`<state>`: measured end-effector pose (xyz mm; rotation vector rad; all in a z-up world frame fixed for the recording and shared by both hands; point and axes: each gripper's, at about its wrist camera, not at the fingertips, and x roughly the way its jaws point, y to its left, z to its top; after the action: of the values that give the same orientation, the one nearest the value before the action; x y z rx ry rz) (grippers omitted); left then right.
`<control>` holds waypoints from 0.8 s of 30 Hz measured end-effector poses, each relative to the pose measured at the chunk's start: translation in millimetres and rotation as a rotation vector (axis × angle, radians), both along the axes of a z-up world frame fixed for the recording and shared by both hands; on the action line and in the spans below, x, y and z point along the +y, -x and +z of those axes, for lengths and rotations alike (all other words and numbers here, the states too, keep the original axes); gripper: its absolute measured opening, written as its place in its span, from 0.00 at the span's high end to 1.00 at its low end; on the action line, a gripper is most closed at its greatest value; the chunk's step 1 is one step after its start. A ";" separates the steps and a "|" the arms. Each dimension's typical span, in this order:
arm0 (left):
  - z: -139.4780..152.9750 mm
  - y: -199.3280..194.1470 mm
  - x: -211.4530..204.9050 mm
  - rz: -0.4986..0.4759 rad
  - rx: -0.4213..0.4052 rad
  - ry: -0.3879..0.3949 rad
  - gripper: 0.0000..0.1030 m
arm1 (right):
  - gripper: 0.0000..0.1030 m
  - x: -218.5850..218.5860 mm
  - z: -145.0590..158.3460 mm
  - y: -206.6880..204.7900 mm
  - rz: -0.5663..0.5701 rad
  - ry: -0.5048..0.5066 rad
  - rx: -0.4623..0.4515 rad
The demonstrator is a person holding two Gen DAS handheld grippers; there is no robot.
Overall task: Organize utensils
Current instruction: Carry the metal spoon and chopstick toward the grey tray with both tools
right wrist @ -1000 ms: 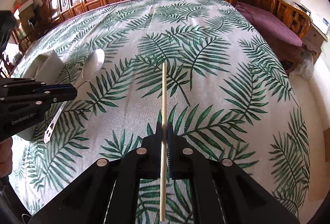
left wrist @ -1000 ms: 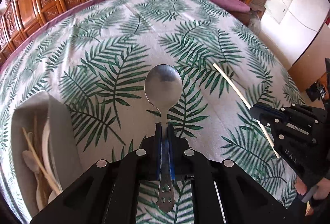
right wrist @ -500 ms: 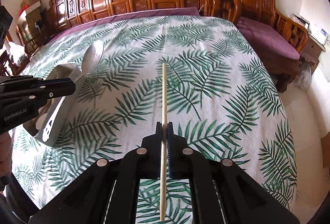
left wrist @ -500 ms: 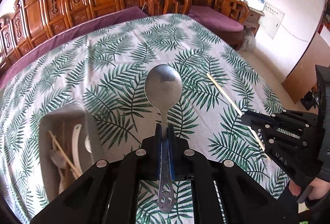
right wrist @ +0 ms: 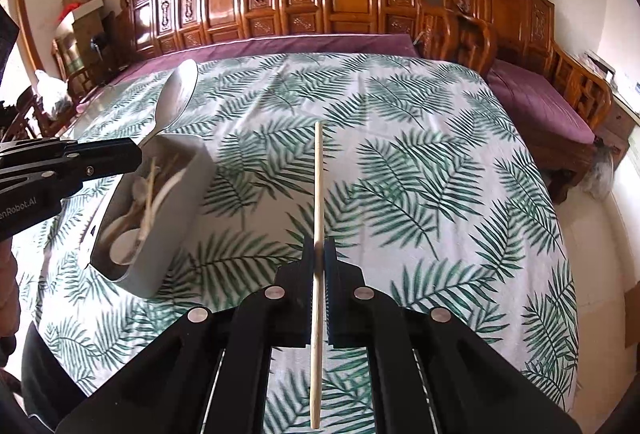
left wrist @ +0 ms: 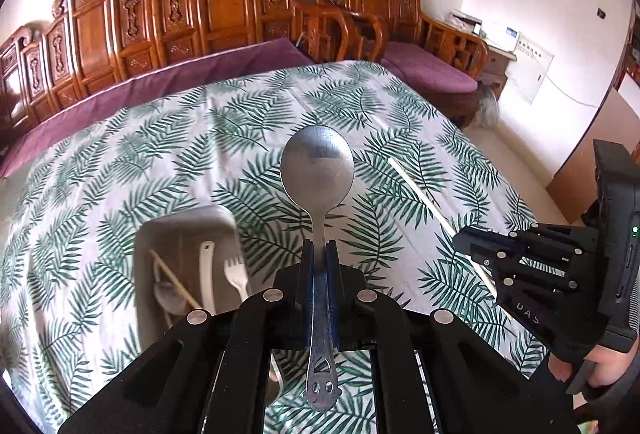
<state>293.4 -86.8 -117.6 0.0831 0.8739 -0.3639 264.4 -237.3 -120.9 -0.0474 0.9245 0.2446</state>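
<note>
Two utensils are up in the air right now, one per hand, and both need to end up in the grey bin (left wrist: 182, 234) sitting on the leaf-print tablecloth (left wrist: 224, 138). Starting on the left: that bin already has a white fork (left wrist: 236, 274), a white spoon-ish handle, a chopstick and a metal spoon lying lengthwise in it, so there's not loads of room.

The left gripper (left wrist: 320, 254) is clamped tight on the neck of the metal spoon (left wrist: 318, 170), bowl pointing away, handle tail sticking back toward the camera. It's just right of the bin and well above it. I'd swing it left over the opening, line the spoon up with the long side, get low, then let go so it doesn't bounce off the rim.

Over on the right, the right gripper (right wrist: 319, 254) is pinched on a wooden chopstick (right wrist: 318, 194) around mid-length. It's thin and could pivot in the pads, so move it gently, and let the spoon go first so the two grippers don't crowd each other.
</note>
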 end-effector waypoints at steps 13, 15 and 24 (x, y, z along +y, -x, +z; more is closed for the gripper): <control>-3.0 7.7 56.9 0.073 -0.005 -0.013 0.95 | 0.95 51.1 13.3 2.0 0.089 -0.017 -0.017; -9.5 6.0 67.8 0.091 0.006 -0.016 0.95 | 0.95 60.3 13.8 1.1 0.104 -0.018 -0.017; -35.2 -6.2 105.0 0.153 0.050 -0.021 0.95 | 0.95 87.8 13.5 -2.4 0.147 -0.018 -0.007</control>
<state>299.6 18.2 -152.8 0.0261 0.9278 -0.2144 266.8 -149.5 -107.4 -0.0997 0.9132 0.3889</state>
